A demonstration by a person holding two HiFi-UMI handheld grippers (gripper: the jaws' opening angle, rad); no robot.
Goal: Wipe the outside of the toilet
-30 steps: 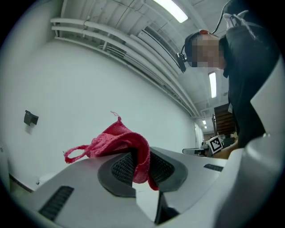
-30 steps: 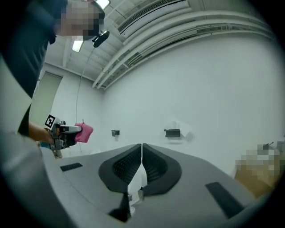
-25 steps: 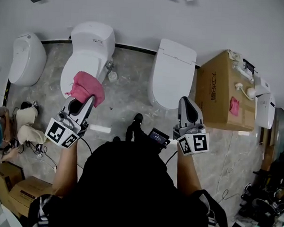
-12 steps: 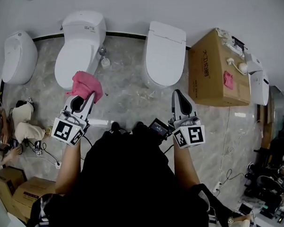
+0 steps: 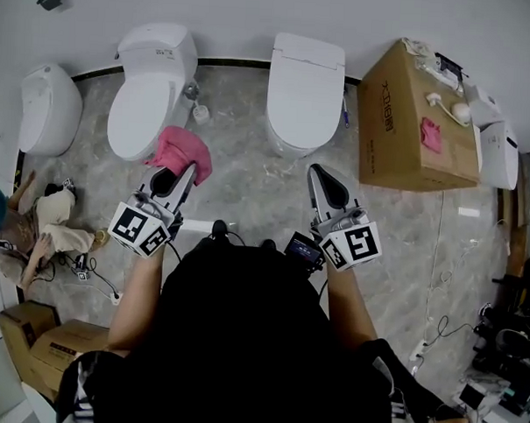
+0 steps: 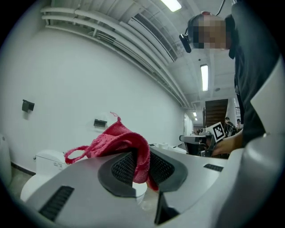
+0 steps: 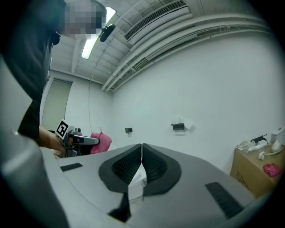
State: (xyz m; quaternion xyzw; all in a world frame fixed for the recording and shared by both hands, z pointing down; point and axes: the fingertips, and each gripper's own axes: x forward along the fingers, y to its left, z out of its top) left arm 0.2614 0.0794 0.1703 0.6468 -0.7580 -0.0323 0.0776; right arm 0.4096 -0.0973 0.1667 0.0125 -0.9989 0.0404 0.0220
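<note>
Head view, person standing on grey marbled floor [image 5: 249, 175], one gripper in each hand.

Left gripper [image 5: 182, 175]: jaws clenched on a pink cloth [image 5: 185, 150]. The cloth is bunched over the jaw tips and held above the floor, touching no toilet. The left gripper view confirms it: cloth [image 6: 119, 139] pinched between the ribbed pads [image 6: 124, 167], with a loose loop hanging off at 9 o'clock.

Right gripper [image 5: 317, 173]: jaws pressed together with nothing between them. In the right gripper view the pads [image 7: 153, 167] meet along one thin seam.

Toilets stand along the white wall:
- Round-bowl toilet [image 5: 145, 100] with tank, at 11 o'clock from the left gripper, near the cloth but apart from it.
- Flat-lidded toilet [image 5: 306, 85] at 12 o'clock, ahead of the gap between the two grippers.
- Third toilet [image 5: 47, 107] at far 10 o'clock.

Also in view:
- Large cardboard box [image 5: 409, 125] at 2 o'clock, just beside the flat-lidded toilet, with a second pink rag [image 5: 432, 135] lying on top.
- Another person [image 5: 36, 231] crouched low at 9 o'clock.
- Smaller cartons [image 5: 32, 332] at 8 o'clock.
</note>
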